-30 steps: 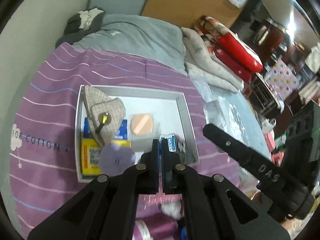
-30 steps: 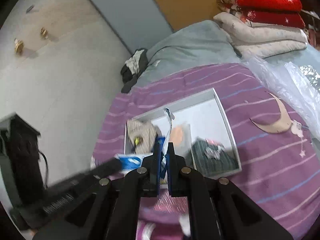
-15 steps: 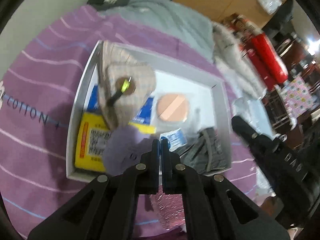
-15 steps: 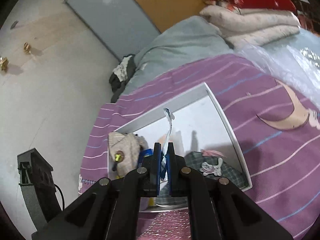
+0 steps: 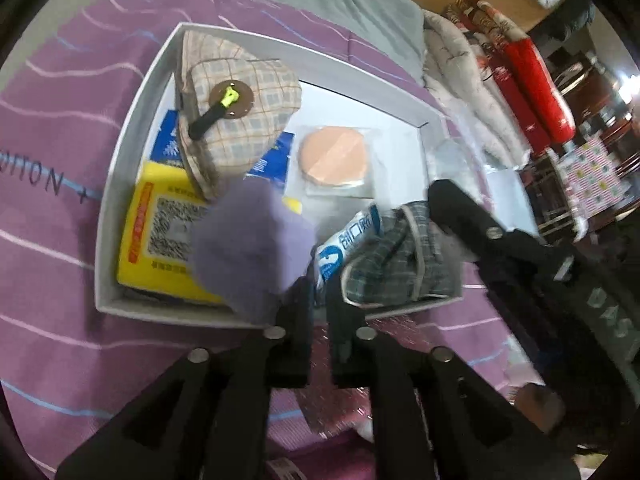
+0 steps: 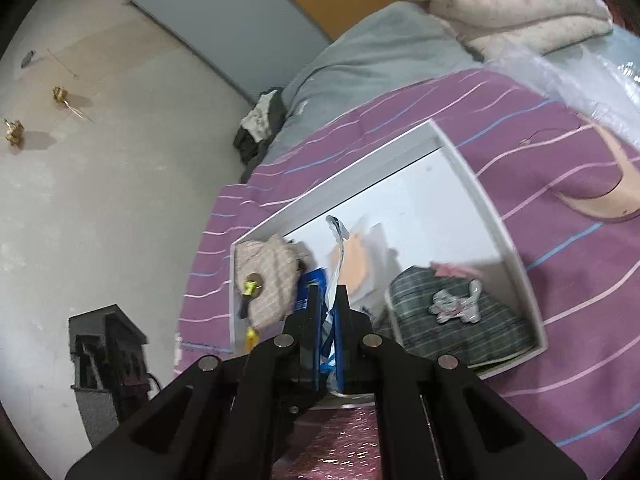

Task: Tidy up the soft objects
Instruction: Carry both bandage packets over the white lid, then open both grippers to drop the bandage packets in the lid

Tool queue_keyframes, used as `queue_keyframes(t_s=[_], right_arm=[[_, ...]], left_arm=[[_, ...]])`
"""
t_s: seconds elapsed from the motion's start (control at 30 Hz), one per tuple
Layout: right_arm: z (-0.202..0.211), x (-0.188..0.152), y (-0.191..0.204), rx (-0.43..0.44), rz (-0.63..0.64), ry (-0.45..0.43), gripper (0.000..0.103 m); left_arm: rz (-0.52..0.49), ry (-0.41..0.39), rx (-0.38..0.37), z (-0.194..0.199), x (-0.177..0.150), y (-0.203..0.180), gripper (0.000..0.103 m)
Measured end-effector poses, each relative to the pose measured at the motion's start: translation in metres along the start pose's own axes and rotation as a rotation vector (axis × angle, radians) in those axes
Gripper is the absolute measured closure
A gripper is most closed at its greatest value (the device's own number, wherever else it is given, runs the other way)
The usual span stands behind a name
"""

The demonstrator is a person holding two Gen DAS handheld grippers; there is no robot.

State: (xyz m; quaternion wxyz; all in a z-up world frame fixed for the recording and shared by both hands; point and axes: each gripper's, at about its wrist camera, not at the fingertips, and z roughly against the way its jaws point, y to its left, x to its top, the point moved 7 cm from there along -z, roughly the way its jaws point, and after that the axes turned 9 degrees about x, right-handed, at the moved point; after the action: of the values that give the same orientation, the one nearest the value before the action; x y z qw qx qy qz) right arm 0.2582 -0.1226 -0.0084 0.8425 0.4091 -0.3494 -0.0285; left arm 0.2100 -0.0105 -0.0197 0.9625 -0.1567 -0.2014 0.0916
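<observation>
A white tray (image 5: pixel 136 128) lies on the purple striped bedcover (image 5: pixel 60 160). It holds a plaid cap (image 5: pixel 240 108), a yellow packet (image 5: pixel 160 224), a fluffy purple puff (image 5: pixel 252 248), an orange pad in a clear wrapper (image 5: pixel 334 156) and a folded grey plaid cloth (image 5: pixel 400 264). My left gripper (image 5: pixel 319 292) hovers at the tray's near rim, its jaws opening. The lower end of a blue and white packet (image 5: pixel 344 244) sits in the gap, and the pads are not pressing it. My right gripper (image 6: pixel 329 308) is shut on that packet, seen edge-on. Its finger (image 5: pixel 452 208) reaches in over the grey cloth.
Folded quilts, pale (image 5: pixel 460 76) and red (image 5: pixel 536 80), are stacked beyond the tray, with a grey blanket (image 6: pixel 380 52) behind it. A clear plastic bag (image 6: pixel 580 80) lies to the right. A pink glittery item (image 6: pixel 340 440) lies under both grippers. A bare wall (image 6: pixel 100 180) is on the left.
Both grippers have sunk toward the tray, which now fills more of each view. The left jaws, shut on the packet before, have parted. The right grip is unchanged.
</observation>
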Motion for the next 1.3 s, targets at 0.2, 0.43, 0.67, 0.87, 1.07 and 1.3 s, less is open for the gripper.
queue_keyframes(t_s=[0.2, 0.43, 0.67, 0.87, 1.07, 1.3], right_arm=[[-0.006, -0.004, 0.009, 0.031, 0.001, 0.023, 0.099], [-0.018, -0.01, 0.012, 0.055, -0.007, 0.07, 0.099], [-0.024, -0.018, 0.015, 0.038, -0.01, 0.129, 0.096], [-0.035, -0.029, 0.017, -0.088, -0.011, 0.179, 0.088], [-0.033, -0.028, 0.018, -0.074, -0.037, 0.156, 0.035], [-0.015, -0.02, 0.029, -0.094, 0.016, 0.114, 0.034]], left_arm=[[-0.005, -0.072, -0.02, 0.03, 0.001, 0.0, 0.059], [-0.011, -0.121, 0.093, 0.043, 0.007, 0.014, 0.059], [0.016, -0.109, 0.133, 0.044, 0.009, 0.028, 0.059], [0.027, -0.111, 0.145, 0.047, 0.009, 0.036, 0.059], [0.042, -0.114, 0.137, 0.05, 0.009, 0.041, 0.06], [0.043, -0.113, 0.145, 0.052, 0.009, 0.042, 0.06]])
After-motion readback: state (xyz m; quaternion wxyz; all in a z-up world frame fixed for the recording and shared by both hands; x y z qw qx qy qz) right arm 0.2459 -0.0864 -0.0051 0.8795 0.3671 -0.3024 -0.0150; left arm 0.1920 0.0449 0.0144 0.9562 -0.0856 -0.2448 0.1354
